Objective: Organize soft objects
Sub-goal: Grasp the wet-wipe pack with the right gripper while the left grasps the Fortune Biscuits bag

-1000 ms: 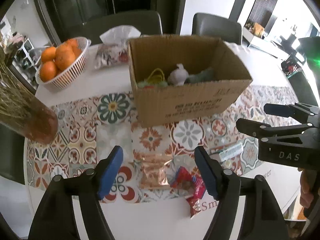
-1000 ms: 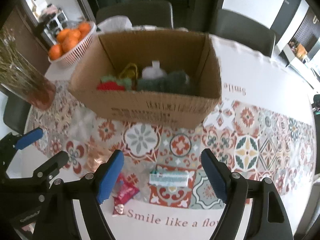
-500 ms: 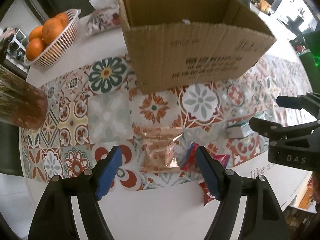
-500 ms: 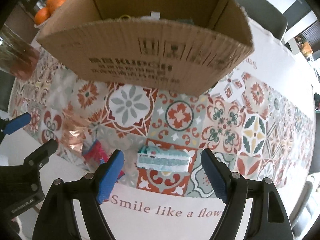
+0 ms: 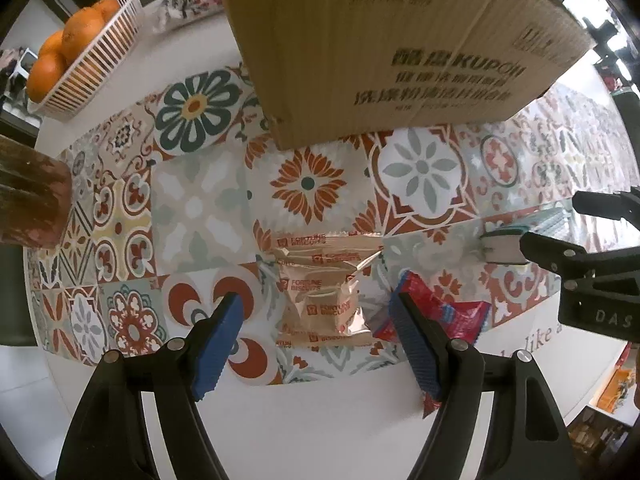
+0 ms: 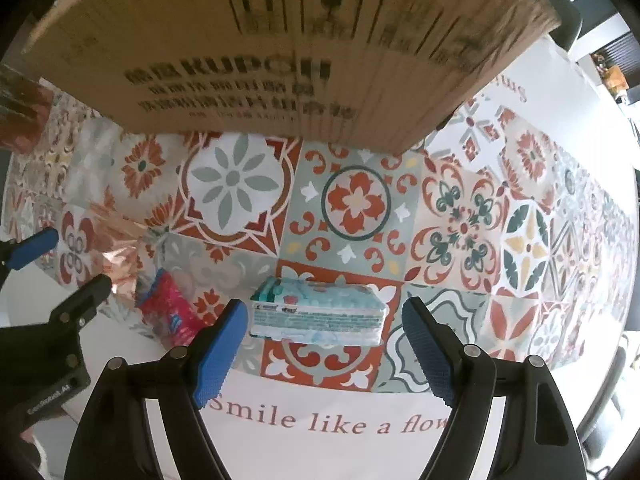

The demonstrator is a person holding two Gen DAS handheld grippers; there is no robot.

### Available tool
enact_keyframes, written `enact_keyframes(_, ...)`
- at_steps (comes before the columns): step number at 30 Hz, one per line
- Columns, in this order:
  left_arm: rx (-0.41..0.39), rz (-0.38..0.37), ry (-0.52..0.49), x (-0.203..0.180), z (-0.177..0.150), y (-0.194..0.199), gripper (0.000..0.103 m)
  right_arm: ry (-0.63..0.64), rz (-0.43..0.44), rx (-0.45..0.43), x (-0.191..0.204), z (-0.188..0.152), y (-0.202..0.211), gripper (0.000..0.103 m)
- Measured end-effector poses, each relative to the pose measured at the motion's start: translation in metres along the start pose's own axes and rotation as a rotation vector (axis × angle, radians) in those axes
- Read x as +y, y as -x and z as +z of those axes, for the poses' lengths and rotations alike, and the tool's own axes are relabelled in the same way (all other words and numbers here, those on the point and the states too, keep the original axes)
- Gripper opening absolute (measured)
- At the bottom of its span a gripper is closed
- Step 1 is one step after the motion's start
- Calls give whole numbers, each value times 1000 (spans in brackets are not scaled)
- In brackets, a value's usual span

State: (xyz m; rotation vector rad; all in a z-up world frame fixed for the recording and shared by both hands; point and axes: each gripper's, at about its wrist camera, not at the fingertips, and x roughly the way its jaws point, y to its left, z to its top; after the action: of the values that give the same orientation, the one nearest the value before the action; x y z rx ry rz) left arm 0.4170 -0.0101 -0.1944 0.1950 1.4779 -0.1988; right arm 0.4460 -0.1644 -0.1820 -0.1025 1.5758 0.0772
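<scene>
Three soft packs flat on the patterned tablecloth, in front of the cardboard box.
Fortune Biscuits packet (image 5: 322, 288): shiny copper-gold foil, crinkled, lying flat. Red snack pouch (image 5: 444, 312) just beside it, crumpled, one end raised; also visible at (image 6: 170, 312). Tissue pack (image 6: 318, 312): white-teal wrapper, rectangular, flat, long side facing the camera, apart from the pouch. Cardboard box (image 6: 280, 48): upright, printed "KUPO", behind all three.

Both wrist cameras look steeply down, close over the table (image 5: 320, 432). The box (image 5: 400, 40) fills each frame's top; both share the red packet (image 6: 172, 312).
</scene>
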Motion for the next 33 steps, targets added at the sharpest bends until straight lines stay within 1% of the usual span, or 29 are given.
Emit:
enact_keyframes(8,20,-27,63,6,8,-19,75,-26,22,27,0,8,-21,81)
enact_keyframes(11,17,-27,74,7,9,-23,73,-37,30,33,-2,11,-30,81)
enact_keyframes(17,25,-34,88,9,15,-31,61,-61,39,17,-8,8,-43,81)
enact_keyframes(19,31,-38,92,9,17,-36,54,-61,37,12,-7,8,-44,81)
enact_keyframes(22,36,-44,100,12,17,-43,49,-67,31,2,-9,6,-40,79)
enact_keyframes(23,35,-44,102,9,16,-46,48,-72,34,-2,-10,5,-37,76)
enact_keyframes(24,33,-46,101,9,15,-47,48,-73,35,-3,-10,4,-37,74)
enact_keyframes(27,22,-49,101,7,12,-50,47,-76,37,-9,-13,2,-31,74)
enact_keyframes(33,-12,-48,103,4,2,-41,46,-83,39,-37,-6,-8,-23,74)
